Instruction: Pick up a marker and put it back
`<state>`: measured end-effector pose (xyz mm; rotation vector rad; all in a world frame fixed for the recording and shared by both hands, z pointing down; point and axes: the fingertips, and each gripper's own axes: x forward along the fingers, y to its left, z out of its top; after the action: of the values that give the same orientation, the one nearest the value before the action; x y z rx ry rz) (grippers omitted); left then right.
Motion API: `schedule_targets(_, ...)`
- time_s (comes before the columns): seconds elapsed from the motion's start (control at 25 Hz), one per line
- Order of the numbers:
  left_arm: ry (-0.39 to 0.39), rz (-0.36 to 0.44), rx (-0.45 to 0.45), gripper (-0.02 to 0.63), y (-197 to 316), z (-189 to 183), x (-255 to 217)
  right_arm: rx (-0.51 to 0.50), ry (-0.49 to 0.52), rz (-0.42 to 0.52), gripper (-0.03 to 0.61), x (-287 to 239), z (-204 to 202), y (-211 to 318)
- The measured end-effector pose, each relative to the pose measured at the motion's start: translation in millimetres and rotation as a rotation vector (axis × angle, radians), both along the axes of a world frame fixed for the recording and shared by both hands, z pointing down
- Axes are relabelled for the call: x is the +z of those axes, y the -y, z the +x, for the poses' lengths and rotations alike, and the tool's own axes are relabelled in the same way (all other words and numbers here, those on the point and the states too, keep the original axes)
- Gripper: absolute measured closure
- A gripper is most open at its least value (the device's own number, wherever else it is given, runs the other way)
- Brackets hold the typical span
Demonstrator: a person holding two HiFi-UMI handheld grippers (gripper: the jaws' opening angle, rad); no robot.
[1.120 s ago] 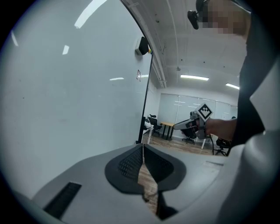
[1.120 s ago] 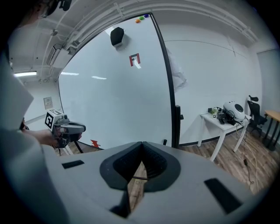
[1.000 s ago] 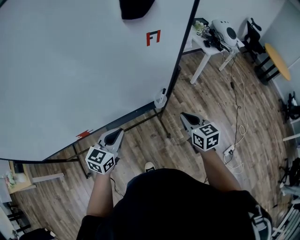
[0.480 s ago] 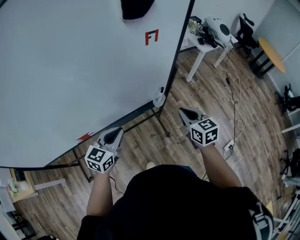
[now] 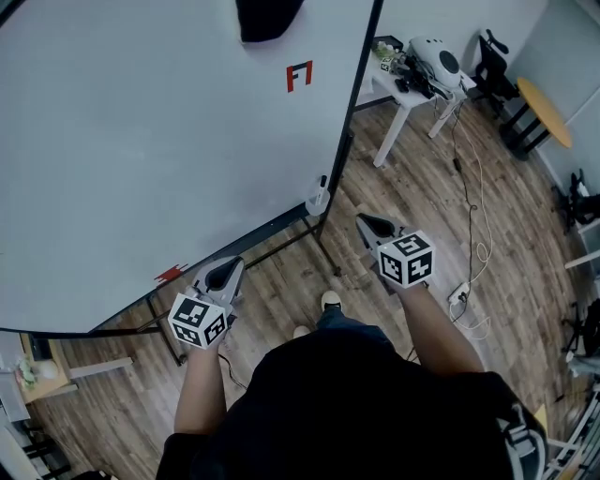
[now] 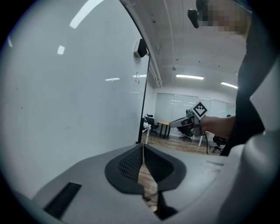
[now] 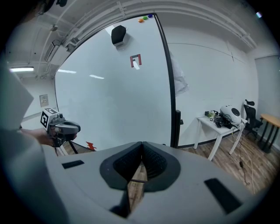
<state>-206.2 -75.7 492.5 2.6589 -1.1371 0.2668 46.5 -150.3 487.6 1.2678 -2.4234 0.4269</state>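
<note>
A white holder (image 5: 319, 200) hangs at the lower right edge of the big whiteboard (image 5: 141, 159), and a dark marker (image 5: 323, 181) stands up out of it. My right gripper (image 5: 360, 220) is shut and empty, in the air just right of and below that holder. My left gripper (image 5: 234, 263) is shut and empty too, low in front of the board's bottom edge. Each gripper view shows its own jaws closed, left gripper (image 6: 142, 147) and right gripper (image 7: 142, 145), with nothing between them.
A black eraser (image 5: 267, 19) and a red mark (image 5: 299, 75) sit high on the board. The board's stand legs (image 5: 323, 248) cross the wooden floor below it. A white table (image 5: 412, 89) with gear, cables (image 5: 483, 234), chairs and a round yellow table (image 5: 550, 117) fill the right.
Both grippers have stayed nearly where they were. A shoe has stepped forward into view below the right gripper, and the head view has shifted slightly.
</note>
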Motion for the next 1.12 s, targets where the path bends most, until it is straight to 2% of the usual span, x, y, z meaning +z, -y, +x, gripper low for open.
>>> schedule_targets(0.24,0.019,0.005,-0.019,0.595,10,9,-5,-0.025,-0.006,-0.006,0.581,8,7,20)
schedule_targets(0.52,0.045,0.009,-0.073,0.595,37,13,-14,-0.066,0.033,-0.01,0.58,14,12,65)
schedule_targets(1.12,0.051,-0.028,-0.123,0.595,93,34,-5,-0.156,0.035,-0.112,0.552,63,9,138)
